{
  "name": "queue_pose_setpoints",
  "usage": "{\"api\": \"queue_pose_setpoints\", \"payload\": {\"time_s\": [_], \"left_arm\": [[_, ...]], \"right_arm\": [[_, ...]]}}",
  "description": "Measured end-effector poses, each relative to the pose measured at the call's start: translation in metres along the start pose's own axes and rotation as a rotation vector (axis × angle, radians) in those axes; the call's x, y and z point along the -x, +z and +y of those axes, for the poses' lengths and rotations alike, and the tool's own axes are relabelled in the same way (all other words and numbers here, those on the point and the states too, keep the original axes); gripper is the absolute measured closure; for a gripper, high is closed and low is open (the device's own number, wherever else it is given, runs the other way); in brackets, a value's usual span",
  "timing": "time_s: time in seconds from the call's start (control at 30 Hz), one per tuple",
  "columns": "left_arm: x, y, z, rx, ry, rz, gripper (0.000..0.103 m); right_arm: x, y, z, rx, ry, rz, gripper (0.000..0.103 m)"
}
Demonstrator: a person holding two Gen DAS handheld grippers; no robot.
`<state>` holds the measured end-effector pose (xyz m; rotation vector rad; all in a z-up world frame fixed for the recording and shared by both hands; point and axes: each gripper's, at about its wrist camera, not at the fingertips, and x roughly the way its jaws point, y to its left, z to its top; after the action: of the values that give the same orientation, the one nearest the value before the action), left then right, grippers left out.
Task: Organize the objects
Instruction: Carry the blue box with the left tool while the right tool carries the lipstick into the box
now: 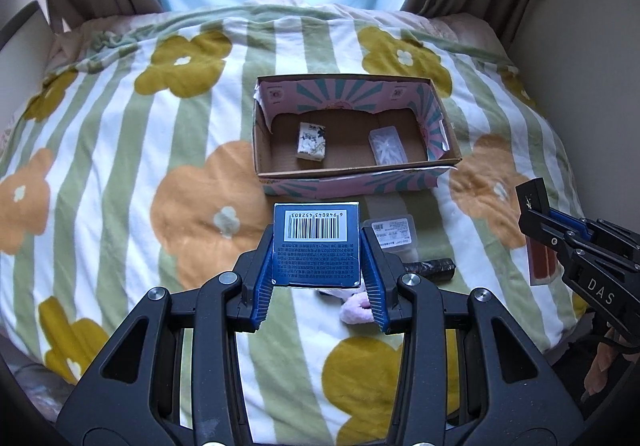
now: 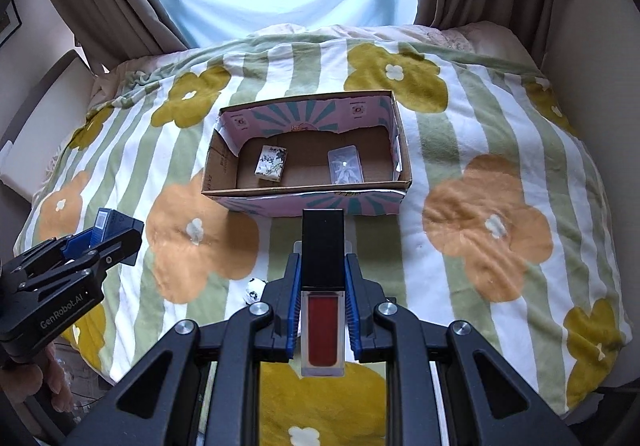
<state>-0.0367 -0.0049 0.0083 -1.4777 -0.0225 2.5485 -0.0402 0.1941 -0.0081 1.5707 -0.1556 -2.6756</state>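
- Left hand-held gripper (image 1: 318, 246): jaws closed on a blue carton (image 1: 316, 242), held clear above the bed (image 1: 120, 150). The barcoded face is toward the camera, and the carton's long axis runs forward along the fingers.
- Right hand-held gripper (image 2: 322, 288): jaws closed on a lip-gloss tube (image 2: 322, 302), black cap forward and red body toward the camera. Its long axis also lies along the fingers, pointing at the box.
- Cardboard box (image 1: 280, 162): open-topped, resting on the flowered blanket, its long side lying across both views. It sits straight ahead of each hand-held gripper and lower than both held items.
- Contents of the box: a small white packet (image 1: 311, 141) toward the left end and a clear plastic case (image 1: 387, 146) toward the right. The floor between them is bare.
- Governing relation: in the right wrist view the tube's cap nearly overlaps the box's near wall, so that gripper appears the nearer. The carton's tip, in the left wrist view, stops short of that wall.
- Judgement: either item needs a forward carry over the near wall, then a release. The carton lines up roughly with the bare middle.
- Still on the blanket: a flat clear case (image 1: 394, 234), a dark roll (image 1: 434, 268) and a small pink plush (image 1: 356, 304), just beneath the left gripper.
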Motion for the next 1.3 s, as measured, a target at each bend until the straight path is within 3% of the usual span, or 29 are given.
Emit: {"api": "queue_pose_setpoints", "payload": {"time_s": [0.33,0.77,1.03,1.3], "left_arm": [[0.002,0.026,-0.001,-0.048,-0.041,-0.007,0.067],[-0.032,0.098,0.018,-0.056,-0.044,-0.013,0.067],[-0.095,0.138,0.025,-0.038,-0.055,0.028,0.067],[-0.180,0.156,0.028,-0.029,-0.055,0.099,0.067]], "right_arm": [[0.012,0.019,0.008,-0.020,-0.014,-0.024,0.085],[-0.006,0.090,0.013,-0.038,-0.003,-0.059,0.085],[-0.066,0.137,0.016,-0.025,0.030,-0.013,0.085],[-0.155,0.160,0.013,-0.063,0.061,0.089,0.085]]}}
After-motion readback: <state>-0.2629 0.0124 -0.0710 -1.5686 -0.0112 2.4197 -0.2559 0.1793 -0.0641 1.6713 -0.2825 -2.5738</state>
